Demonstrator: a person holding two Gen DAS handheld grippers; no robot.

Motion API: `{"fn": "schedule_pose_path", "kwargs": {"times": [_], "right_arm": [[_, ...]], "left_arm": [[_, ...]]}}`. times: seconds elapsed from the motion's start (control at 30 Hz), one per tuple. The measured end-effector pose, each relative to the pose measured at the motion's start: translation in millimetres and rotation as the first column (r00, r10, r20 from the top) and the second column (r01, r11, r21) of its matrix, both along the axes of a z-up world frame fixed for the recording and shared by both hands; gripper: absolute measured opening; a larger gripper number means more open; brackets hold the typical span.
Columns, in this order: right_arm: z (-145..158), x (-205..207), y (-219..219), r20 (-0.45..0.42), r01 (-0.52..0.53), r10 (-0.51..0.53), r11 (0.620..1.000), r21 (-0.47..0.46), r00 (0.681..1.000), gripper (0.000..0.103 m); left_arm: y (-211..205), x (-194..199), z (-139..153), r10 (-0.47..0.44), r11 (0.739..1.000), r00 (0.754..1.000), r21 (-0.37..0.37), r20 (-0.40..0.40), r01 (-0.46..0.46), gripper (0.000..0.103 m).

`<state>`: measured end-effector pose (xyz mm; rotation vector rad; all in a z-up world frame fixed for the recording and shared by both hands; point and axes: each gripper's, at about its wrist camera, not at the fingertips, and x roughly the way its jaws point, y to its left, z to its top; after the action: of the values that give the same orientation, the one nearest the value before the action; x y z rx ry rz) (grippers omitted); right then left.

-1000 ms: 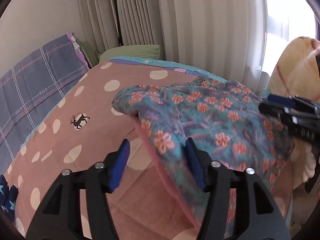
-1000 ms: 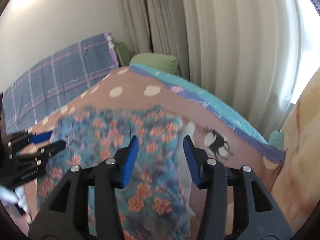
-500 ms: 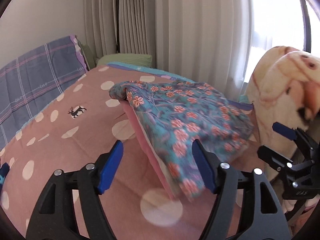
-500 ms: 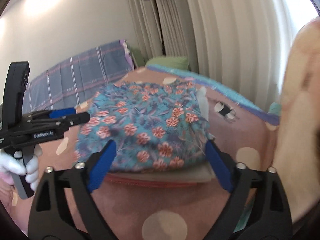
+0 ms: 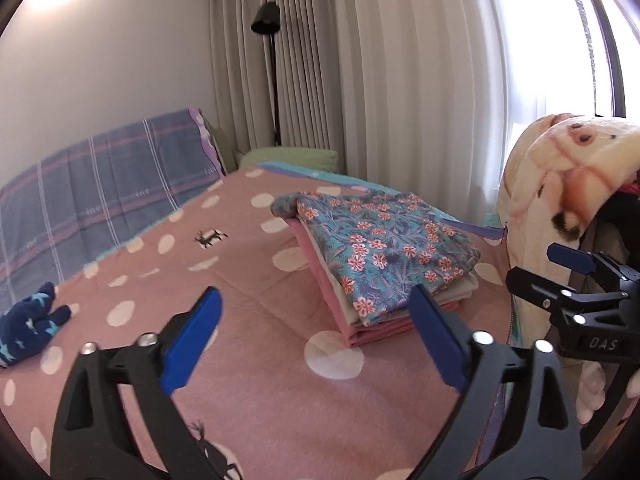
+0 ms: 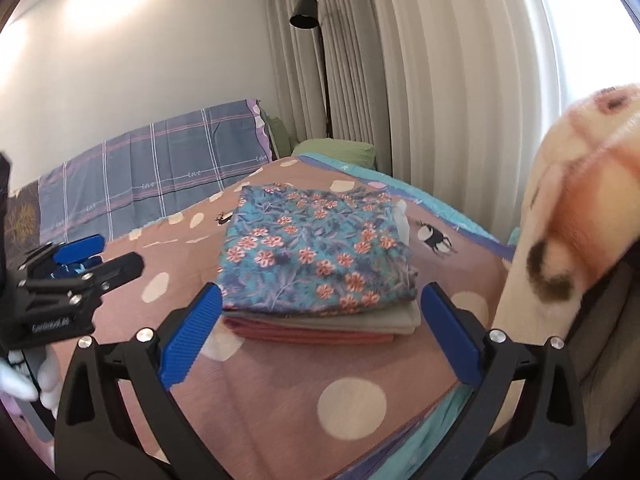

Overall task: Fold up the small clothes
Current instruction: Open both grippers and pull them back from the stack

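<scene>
Left wrist view only: navy star-print garment [image 5: 30,326] lying on the bedspread [image 5: 248,280] at far left, well apart from the stack.
Left gripper [image 5: 316,332]: fingers spread wide, holding nothing; hovers above the bedspread, short of the stack.
Floral garment [image 5: 380,240]: folded, top layer of a stack; grey piece [image 6: 360,320] and pink piece [image 5: 320,276] beneath it, edges showing. Stack rests near the bed's right side.
Right gripper [image 6: 320,332]: fingers released and wide apart, empty, just in front of the stack.
Right wrist view only: deer print [image 6: 434,238] on the bedspread right of the stack.
Room: plaid pillow [image 6: 160,176] at the headboard wall, green pillow [image 6: 340,150], black floor lamp [image 6: 306,12], pale curtains [image 6: 440,80].
Far right: cream plush blanket [image 5: 560,168] hanging beside the bed.
</scene>
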<state>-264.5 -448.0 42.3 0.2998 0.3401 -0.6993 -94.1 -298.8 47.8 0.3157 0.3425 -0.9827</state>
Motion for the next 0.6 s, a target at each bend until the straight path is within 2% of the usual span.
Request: {"fn": "schedule_pose_path", "kwargs": {"times": [0.13, 0.3, 0.43, 0.6], "right_arm": [[0.1, -6.0, 13.4, -0.015, 0.000, 0.000, 1.000, 0.012, 1.000, 0.101], [1.8, -8.3, 38.0, -0.043, -0.017, 0.017, 1.000, -0.003, 0.999, 0.101], [6.3, -10.2, 52.6, -0.051, -0.006, 0.005, 1.000, -0.010, 0.999, 0.101], [7.3, -14.2, 67.4, -0.063, 0.007, -0.008, 1.000, -0.006, 0.998, 0.101]], "left_arm": [[13.9, -10.7, 1.3, 0.039, 0.999, 0.999, 0.005, 0.010, -0.039, 0.102], [35.7, -15.0, -1.0, 0.115, 0.993, 0.992, -0.004, -0.046, -0.116, 0.102], [51.3, -21.1, -5.0, 0.120, 0.992, 0.991, -0.028, -0.052, -0.121, 0.102], [64.2, -36.0, -7.8, 0.097, 0.995, 0.995, -0.024, -0.024, -0.098, 0.102]]}}
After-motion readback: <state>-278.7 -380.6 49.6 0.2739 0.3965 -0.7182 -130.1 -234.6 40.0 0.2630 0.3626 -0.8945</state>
